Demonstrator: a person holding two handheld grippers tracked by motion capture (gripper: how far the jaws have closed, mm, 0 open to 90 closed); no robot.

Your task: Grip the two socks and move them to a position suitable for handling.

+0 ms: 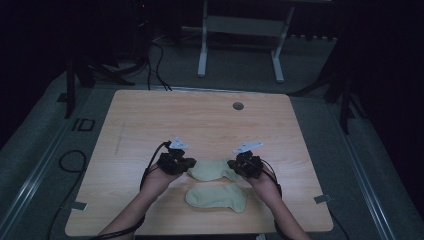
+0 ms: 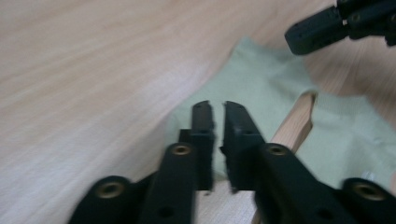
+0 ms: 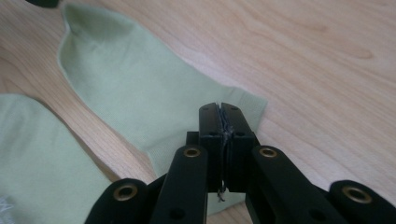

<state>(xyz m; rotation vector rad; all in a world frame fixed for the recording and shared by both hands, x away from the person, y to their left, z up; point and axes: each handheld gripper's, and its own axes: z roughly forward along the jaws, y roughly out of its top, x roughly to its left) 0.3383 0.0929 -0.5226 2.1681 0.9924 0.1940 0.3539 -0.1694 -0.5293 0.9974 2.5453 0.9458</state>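
Note:
Two pale green socks lie on the wooden table. The far sock stretches between my two grippers, and the near sock lies just in front of it. My left gripper is at the far sock's left end; in the left gripper view its jaws stand almost together over the far sock's edge, with a thin gap between them. My right gripper is shut at the cuff end of the far sock, with grey threads in the seam between its jaws. The near sock lies apart, a strip of wood between the two.
A round grommet hole sits near the table's far edge. Cables trail over the floor at the left, and a white table frame stands beyond the table. My right gripper also shows far off in the left gripper view.

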